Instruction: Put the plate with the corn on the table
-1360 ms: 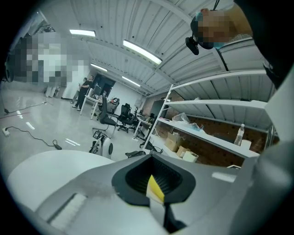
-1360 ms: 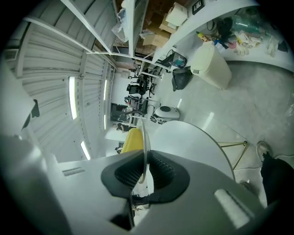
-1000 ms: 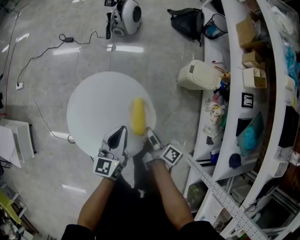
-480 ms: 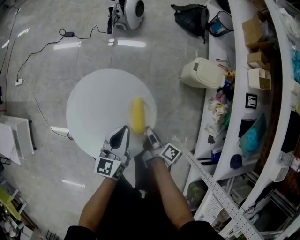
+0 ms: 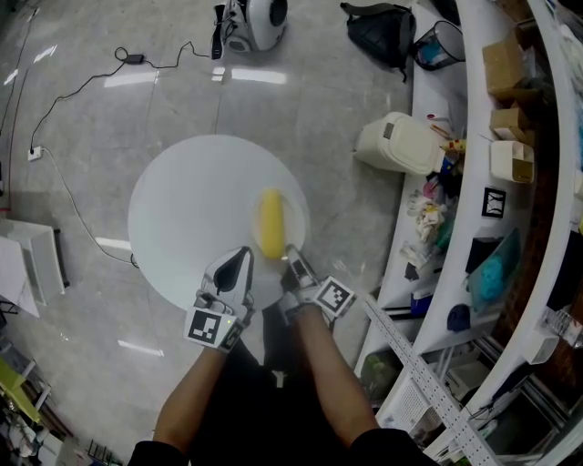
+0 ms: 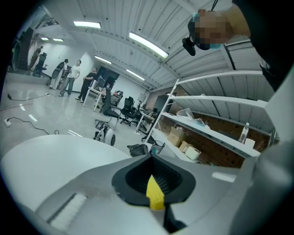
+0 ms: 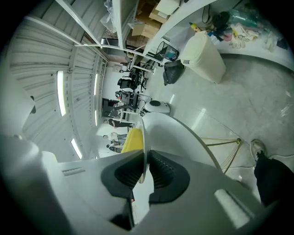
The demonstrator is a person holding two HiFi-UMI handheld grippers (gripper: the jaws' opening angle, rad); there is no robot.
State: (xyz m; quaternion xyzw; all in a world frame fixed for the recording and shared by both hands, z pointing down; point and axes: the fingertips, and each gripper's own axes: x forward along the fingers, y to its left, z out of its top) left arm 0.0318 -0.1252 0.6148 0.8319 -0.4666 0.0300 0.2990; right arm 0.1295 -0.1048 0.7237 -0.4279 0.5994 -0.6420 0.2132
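Note:
A yellow corn cob [image 5: 270, 225] lies on a white plate [image 5: 291, 211] over the right edge of the round white table [image 5: 187, 209]. My right gripper [image 5: 292, 263] is shut on the plate's near rim. In the right gripper view the thin rim [image 7: 145, 137] sits pinched between the black pads, with the corn [image 7: 132, 140] just beyond and the table [image 7: 183, 137] behind. Whether the plate rests on the tabletop I cannot tell. My left gripper [image 5: 238, 261] hovers over the table's near edge, left of the plate, jaws together and empty; its pads [image 6: 138, 176] meet.
A white lidded bin [image 5: 401, 144] stands on the floor right of the table. Curved white shelves [image 5: 460, 209] full of boxes and small items run along the right. A black bag [image 5: 378, 36], a cable [image 5: 82, 86] and a white machine [image 5: 260, 20] lie on the floor beyond.
Both grippers, the plate and the corn stay almost where they were over the table's right edge. Only the head view has drifted slightly.

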